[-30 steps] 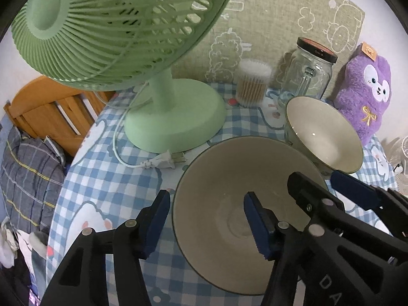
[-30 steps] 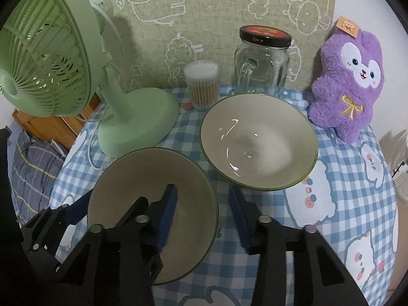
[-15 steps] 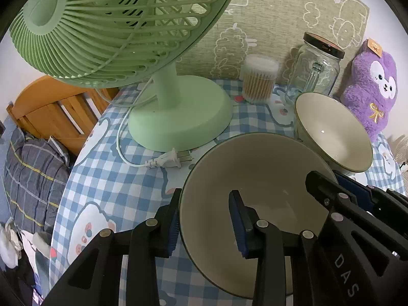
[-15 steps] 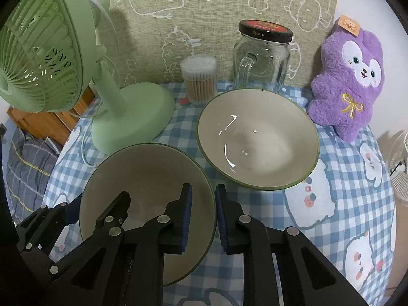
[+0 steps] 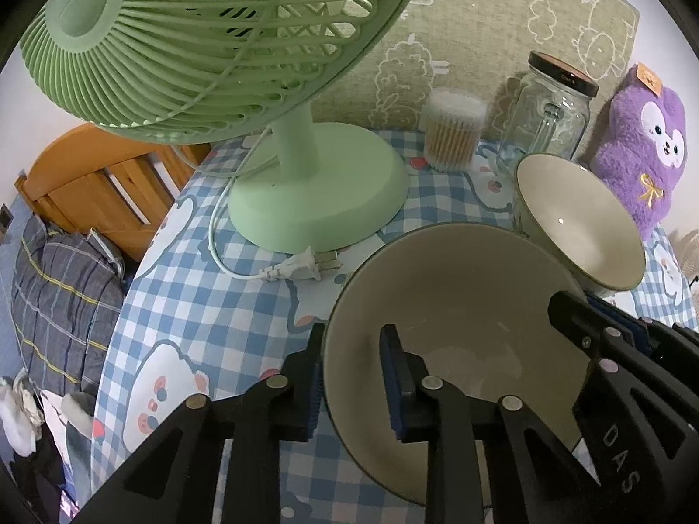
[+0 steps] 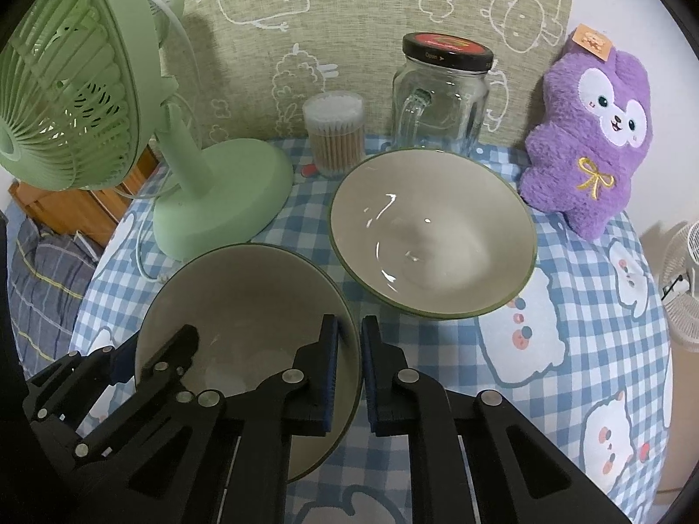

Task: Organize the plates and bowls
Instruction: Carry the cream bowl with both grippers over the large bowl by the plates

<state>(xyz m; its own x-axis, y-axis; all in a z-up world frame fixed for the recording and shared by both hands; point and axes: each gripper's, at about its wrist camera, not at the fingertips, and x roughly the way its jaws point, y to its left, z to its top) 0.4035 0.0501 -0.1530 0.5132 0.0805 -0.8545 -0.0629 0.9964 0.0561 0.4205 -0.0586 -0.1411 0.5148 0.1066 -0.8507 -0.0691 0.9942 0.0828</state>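
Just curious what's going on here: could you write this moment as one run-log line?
step: grasp near bowl | left gripper: shut on left rim | right gripper: shut on right rim | far bowl: untouched on table

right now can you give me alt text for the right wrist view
Right gripper clamped on the right rim of the near bowl, left gripper on its opposite rim. Behind: second bowl, green fan, cotton swabs, glass jar, purple plush.

Home bedroom, bed frame (image 5: 87,183), plush toy (image 6: 589,139)

Left gripper (image 5: 353,375) at lower centre of its frame and right gripper (image 6: 349,373) at lower centre of its own, both angled downward, jaws just closed to a narrow pinch
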